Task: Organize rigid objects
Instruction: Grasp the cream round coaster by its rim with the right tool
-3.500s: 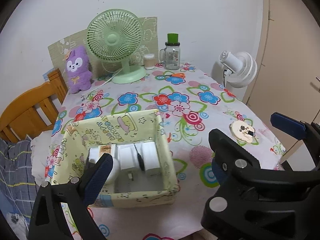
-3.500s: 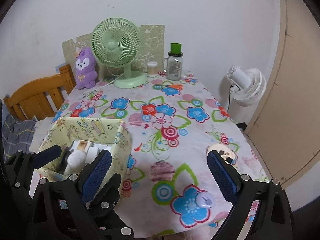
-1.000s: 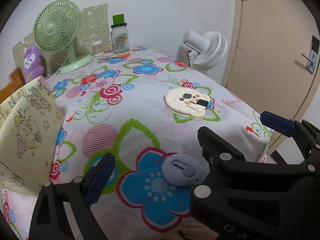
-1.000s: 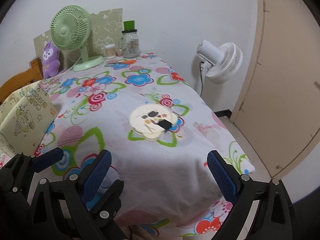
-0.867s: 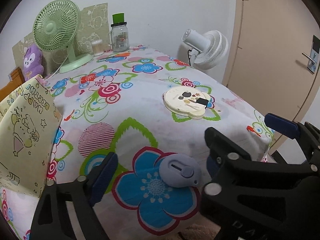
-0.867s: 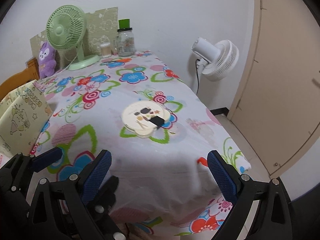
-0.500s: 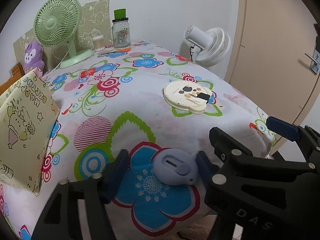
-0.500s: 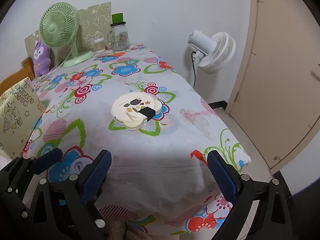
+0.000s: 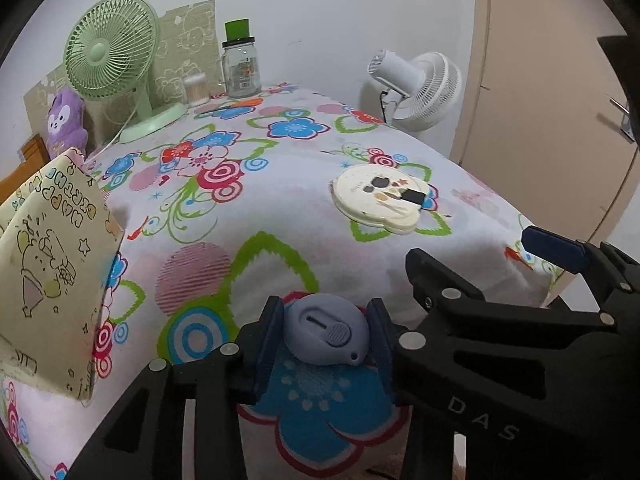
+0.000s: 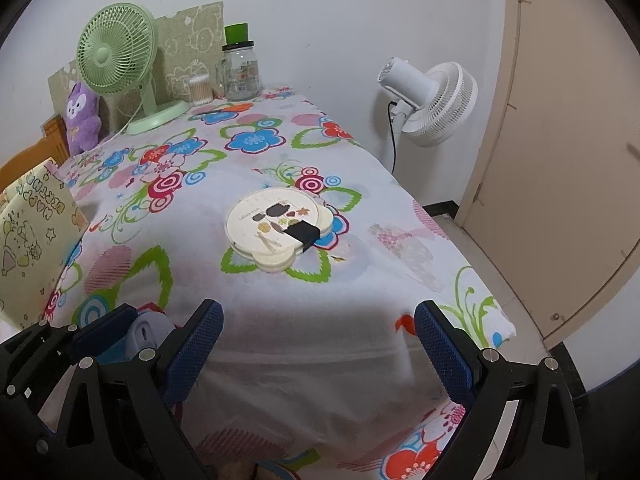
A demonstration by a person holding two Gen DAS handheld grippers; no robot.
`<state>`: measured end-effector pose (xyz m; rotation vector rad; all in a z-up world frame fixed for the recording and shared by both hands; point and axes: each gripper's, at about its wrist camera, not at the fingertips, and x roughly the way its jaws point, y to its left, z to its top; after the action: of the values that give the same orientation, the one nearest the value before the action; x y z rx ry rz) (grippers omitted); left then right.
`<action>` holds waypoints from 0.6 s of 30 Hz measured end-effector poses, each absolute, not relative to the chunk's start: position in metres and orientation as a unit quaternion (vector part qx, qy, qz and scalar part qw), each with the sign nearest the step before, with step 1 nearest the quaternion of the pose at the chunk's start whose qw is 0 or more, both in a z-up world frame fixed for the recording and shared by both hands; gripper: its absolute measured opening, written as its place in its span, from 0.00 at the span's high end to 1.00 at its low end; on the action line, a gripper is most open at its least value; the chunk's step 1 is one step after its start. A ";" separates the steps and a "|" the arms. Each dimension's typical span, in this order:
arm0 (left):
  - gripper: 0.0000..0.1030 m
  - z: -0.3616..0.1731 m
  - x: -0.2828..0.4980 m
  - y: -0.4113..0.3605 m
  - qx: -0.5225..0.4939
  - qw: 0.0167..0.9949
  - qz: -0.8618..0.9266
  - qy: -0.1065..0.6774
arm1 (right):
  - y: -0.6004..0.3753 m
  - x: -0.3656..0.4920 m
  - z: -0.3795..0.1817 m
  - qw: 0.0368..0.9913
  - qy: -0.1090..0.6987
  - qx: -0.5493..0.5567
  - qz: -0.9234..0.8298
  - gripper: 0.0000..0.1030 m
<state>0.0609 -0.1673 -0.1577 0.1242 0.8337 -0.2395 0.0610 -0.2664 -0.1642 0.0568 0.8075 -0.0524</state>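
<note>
Blue-padded left hand-held gripper (image 9: 326, 336) closing around the lavender oval gadget (image 9: 325, 335); right hand-held gripper (image 10: 318, 344) gapes empty

Black gripper (image 9: 326, 338) frames, blue pads, silver screws, "DAS" marking.

Even, soft indoor light, no glare. Faint shadow on the tablecloth (image 10: 304, 320) just ahead of the right gripper (image 10: 316, 344). Strong fisheye: door (image 10: 560, 160) bows, corners vignette black. Both views sharp, no motion blur.
</note>
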 end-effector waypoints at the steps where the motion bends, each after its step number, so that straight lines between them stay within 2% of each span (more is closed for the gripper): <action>1: 0.57 -0.158 0.064 -0.166 0.059 0.906 -0.113 0.404 | -0.266 0.062 -0.164 0.919 0.393 0.028 -0.025 0.05; 18: 0.57 -0.159 0.110 -0.162 0.050 0.906 -0.101 0.409 | -0.265 0.114 -0.167 0.916 0.399 0.028 -0.018 0.05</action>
<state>0.1103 -0.1615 -0.1587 0.1043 0.8438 -0.2081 0.1142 -0.2646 -0.1666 0.0585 0.8213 -0.0373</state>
